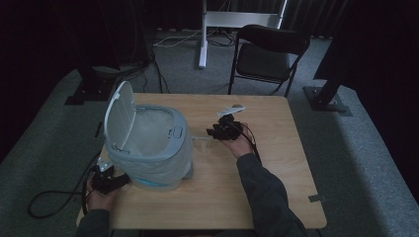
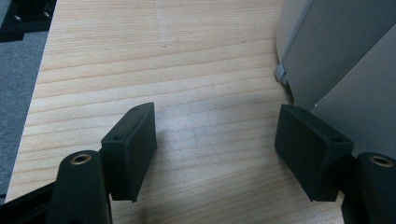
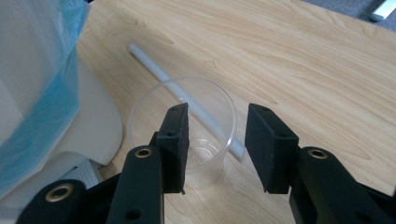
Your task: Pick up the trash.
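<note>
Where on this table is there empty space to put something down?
The table is bare along its right side and near edge, right of the person's sleeve. It is crowded between the lined bin and the right gripper, where a clear cup and a straw lie.

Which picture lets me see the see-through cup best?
The right gripper view. There the clear cup stands close up between the open right tongs, with a white straw lying behind it. In the high view the cup is a faint, tiny shape beside the bin.
</note>
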Motion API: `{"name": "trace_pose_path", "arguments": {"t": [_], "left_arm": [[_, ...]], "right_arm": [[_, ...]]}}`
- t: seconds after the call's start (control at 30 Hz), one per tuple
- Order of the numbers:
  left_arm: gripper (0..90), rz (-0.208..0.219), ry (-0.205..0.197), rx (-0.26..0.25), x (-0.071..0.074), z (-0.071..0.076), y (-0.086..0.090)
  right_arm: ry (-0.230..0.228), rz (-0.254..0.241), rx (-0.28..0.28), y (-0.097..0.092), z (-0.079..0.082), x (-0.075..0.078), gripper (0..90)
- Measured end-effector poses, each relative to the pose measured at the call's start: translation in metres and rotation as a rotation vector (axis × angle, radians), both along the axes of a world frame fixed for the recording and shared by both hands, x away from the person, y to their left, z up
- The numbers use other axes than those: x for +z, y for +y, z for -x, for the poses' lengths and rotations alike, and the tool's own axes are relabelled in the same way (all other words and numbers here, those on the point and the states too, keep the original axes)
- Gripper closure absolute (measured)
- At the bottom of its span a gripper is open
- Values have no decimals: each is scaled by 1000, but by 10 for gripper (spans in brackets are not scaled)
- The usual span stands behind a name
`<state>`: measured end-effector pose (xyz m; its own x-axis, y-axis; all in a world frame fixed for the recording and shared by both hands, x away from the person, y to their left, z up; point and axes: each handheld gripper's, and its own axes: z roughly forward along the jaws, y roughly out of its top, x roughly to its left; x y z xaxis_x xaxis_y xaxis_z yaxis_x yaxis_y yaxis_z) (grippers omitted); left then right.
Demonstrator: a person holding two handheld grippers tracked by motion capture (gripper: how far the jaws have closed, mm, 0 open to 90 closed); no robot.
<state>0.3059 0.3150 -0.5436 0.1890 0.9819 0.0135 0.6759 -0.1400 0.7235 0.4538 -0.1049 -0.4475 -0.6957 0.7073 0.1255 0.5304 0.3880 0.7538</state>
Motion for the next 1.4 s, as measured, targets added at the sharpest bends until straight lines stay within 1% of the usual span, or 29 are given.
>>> {"name": "trace_pose_path", "arguments": {"t": [0.13,0.27,0.4,0.57,0.7,0.73,0.8,0.83,0.97,1.03,1.1,1.27,1.4], "left_arm": [[300,2,-4,4,0,0,0],[301,2,-4,6,0,0,0],[300,2,-2,7,0,0,-1],[301,2,-2,7,0,0,-1],[301,1,-2,7,0,0,-1],[301,2,-4,7,0,0,-1],[300,1,-3,7,0,0,-1],[301,2,-4,7,0,0,-1],[301,2,-4,7,0,0,-1],[300,1,-3,6,0,0,-1],[300,1,-2,6,0,-1,-1],[300,4,-4,7,0,-1,-1],[300,4,-4,7,0,-1,-1]], "right_arm": [[4,-1,-5,-2,0,-3,592],[31,-17,0,-3,1,-8,592],[41,-9,7,-4,1,-12,590],[52,-15,16,-6,4,-13,590],[73,-14,26,-11,10,-19,591],[78,-17,29,-12,12,-20,600],[98,-38,38,-17,14,-23,626],[102,-41,41,-19,15,-24,654],[122,-20,64,-23,18,-29,745],[121,-13,71,-24,19,-31,815],[121,-17,73,-26,21,-32,853],[102,7,88,-27,26,-30,860],[86,-2,83,-29,27,-27,861]]}}
